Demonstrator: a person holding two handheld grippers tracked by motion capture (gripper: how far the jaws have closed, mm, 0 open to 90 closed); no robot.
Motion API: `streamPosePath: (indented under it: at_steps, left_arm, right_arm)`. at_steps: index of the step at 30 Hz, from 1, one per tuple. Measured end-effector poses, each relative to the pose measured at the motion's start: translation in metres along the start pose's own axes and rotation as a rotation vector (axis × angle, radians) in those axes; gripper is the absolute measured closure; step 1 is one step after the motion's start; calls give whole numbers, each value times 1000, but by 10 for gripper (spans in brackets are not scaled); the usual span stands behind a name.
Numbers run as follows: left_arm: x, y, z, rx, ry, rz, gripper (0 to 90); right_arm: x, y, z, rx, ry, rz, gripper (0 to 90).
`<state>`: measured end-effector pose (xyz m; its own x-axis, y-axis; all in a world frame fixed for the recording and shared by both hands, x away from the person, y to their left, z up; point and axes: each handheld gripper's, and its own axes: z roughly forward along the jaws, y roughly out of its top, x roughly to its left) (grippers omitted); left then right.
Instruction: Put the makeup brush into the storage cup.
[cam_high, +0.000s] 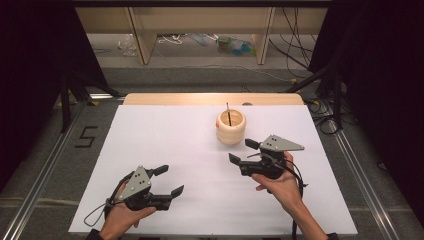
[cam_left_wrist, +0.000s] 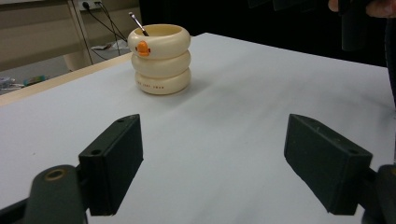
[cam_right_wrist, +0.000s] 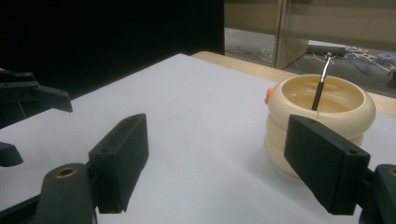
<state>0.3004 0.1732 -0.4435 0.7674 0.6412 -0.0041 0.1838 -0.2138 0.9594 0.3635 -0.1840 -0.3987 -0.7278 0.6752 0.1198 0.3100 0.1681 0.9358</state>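
Cream, ring-stacked holder (cam_high: 231, 127) stands on the white table (cam_high: 165, 140), toward its far edge; a thin dark pen (cam_high: 228, 114) leans upright inside it. Right gripper (cam_high: 244, 152) sits just beside the holder on the near side, jaws spread, nothing between them. Left gripper (cam_high: 169, 181) well apart, nearer the person, jaws also spread and empty. Judgement: pen looks deposited; only withdrawal left.

A lab: black curtains (cam_high: 30, 75), floor rails (cam_high: 45, 165), loose cables (cam_high: 295, 45)
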Motion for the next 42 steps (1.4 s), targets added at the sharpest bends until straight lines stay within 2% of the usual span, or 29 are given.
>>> streamPosePath:
  at_steps: [2,4,5,10,11,19,20,21,26,28,29,32,34,41,42]
  left_arm:
    - [0,0,0,0,0,0,195]
    - [0,0,0,0,-1,0,195]
    - [0,0,0,0,-4,-3,194]
    - [0,0,0,2,-1,0,195]
    - [0,0,0,3,0,0,194]
    - [0,0,0,-2,-1,0,193]
    - [0,0,0,-6,-2,0,193]
    - [0,1,0,-5,-1,0,193]
    - [0,1,0,-3,0,2,193]
    - [0,0,0,0,1,2,194]
    - [0,0,0,1,1,1,193]
    - [-1,1,-1,-2,0,2,193]
    - [0,1,-1,-5,0,3,193]
    - [0,1,-1,-4,0,3,193]
    - [0,1,-1,-4,0,8,193]
  right_arm:
    - [0,-1,-2,8,-5,-3,227]
    - [1,-3,-2,-9,-12,-8,223]
    - [1,-3,-3,3,-12,-17,219]
    - [4,-6,-3,-8,3,-5,217]
    - [5,-7,-4,8,0,-9,216]
    - [6,-12,-6,-4,-3,0,210]
    - [6,-12,-7,-8,-7,-14,210]
    - [7,-14,-7,-1,4,-2,208]
    - [9,-18,-8,8,-1,-3,190]
    - [10,-20,-7,-9,-2,-4,189]
    - [11,-21,-9,6,-1,-7,189]
    - [11,-24,-9,-14,0,0,188]
    - [11,-25,-12,1,0,1,182]
    - [13,-29,-16,-1,-10,-1,167]
    - [13,-29,-17,5,3,-6,166]
